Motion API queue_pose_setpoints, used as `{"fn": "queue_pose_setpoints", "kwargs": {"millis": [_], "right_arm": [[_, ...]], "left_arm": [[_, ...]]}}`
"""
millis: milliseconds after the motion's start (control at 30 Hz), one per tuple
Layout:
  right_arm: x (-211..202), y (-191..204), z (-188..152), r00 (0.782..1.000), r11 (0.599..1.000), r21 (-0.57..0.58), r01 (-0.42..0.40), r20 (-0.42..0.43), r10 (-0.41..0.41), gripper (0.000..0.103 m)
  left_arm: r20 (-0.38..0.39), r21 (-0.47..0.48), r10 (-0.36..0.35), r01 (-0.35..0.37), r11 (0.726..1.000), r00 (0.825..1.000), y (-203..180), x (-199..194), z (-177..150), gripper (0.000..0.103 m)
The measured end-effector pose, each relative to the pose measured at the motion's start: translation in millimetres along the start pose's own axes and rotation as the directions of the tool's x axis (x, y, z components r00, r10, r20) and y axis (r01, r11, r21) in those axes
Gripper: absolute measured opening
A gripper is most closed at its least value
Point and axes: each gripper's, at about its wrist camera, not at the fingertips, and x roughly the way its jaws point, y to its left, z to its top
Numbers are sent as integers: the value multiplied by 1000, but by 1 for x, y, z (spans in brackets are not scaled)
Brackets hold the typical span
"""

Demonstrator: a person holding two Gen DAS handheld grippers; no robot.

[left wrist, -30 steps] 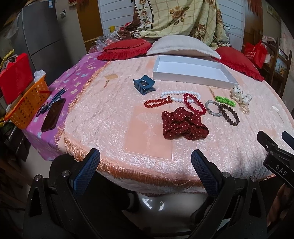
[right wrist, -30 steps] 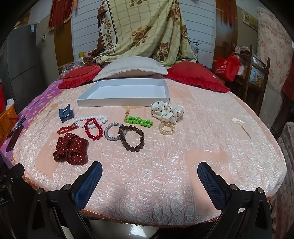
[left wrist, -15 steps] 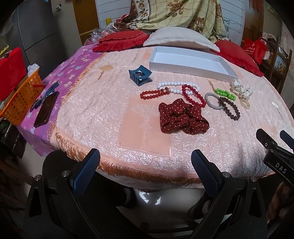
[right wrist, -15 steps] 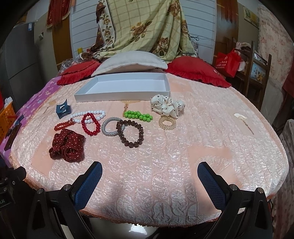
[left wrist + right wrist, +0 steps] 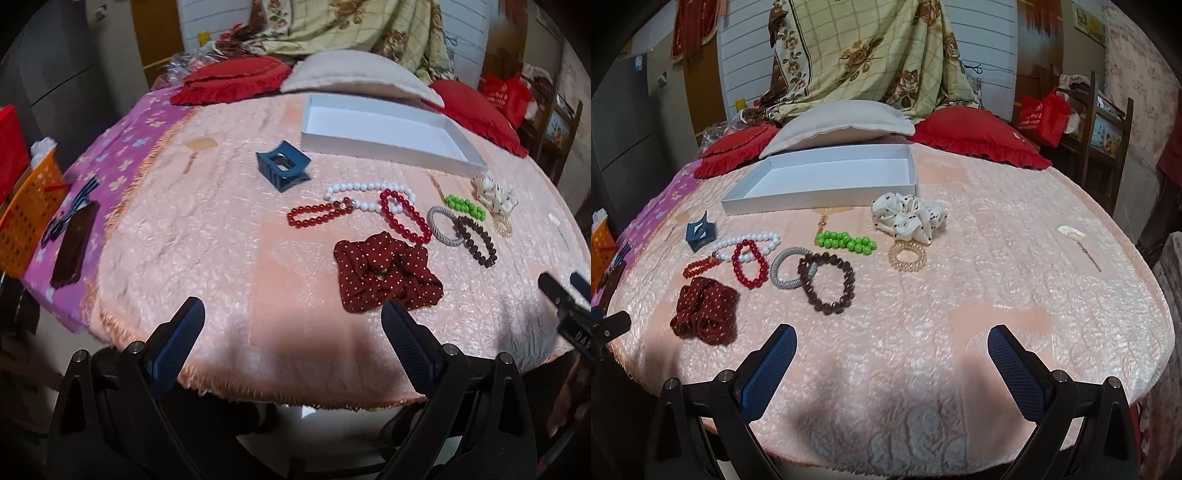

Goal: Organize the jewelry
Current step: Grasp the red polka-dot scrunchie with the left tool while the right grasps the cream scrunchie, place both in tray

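An empty white tray (image 5: 384, 146) (image 5: 812, 201) lies at the back of the pink-covered table. In front of it lie a blue hair claw (image 5: 282, 166) (image 5: 698, 230), a white bead string (image 5: 364, 188), two red bead bracelets (image 5: 404, 218) (image 5: 750, 267), a grey ring (image 5: 786, 273), a brown bead bracelet (image 5: 827, 284), green beads (image 5: 846, 242), a white dotted scrunchie (image 5: 908, 218), a gold coil tie (image 5: 907, 256) and a dark red dotted scrunchie (image 5: 384, 277) (image 5: 705, 310). My left gripper (image 5: 291, 336) is open, just before the red scrunchie. My right gripper (image 5: 892, 360) is open, over the near table edge.
Red cushions (image 5: 975, 138) and a beige pillow (image 5: 842, 122) lie behind the tray. A pale hairpin (image 5: 1078, 242) lies at the right. An orange basket (image 5: 26, 214) and a dark case (image 5: 74, 243) sit at the left on purple cloth. The table's fringed edge (image 5: 295, 395) is just below my left fingers.
Both grippers have moved forward and lower toward the table; the jewelry looms larger. Nothing on the table has moved and both stay open.
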Motion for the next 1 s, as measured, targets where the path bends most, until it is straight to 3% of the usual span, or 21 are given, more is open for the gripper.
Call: {"fn": "queue_pose_setpoints", "kwargs": {"millis": [333, 833, 933, 967, 1000], "right_arm": [[31, -13, 40, 998, 997, -32, -65, -4, 65, 88], [122, -47, 107, 996, 997, 64, -41, -81, 46, 83], [139, -51, 109, 992, 995, 86, -47, -116, 57, 81], [144, -52, 108, 990, 995, 92, -48, -126, 59, 81], [149, -52, 108, 989, 994, 97, -49, -135, 62, 79]], "left_arm": [[-95, -15, -115, 114, 993, 989, -9, 46, 17, 93], [-143, -14, -243, 244, 970, 959, -21, 80, 31, 92], [-163, -13, -264, 266, 964, 951, -27, 86, 31, 85], [-153, -4, -254, 257, 966, 955, -28, 86, 31, 83], [-147, 7, -248, 252, 968, 958, -31, 85, 31, 73]]}}
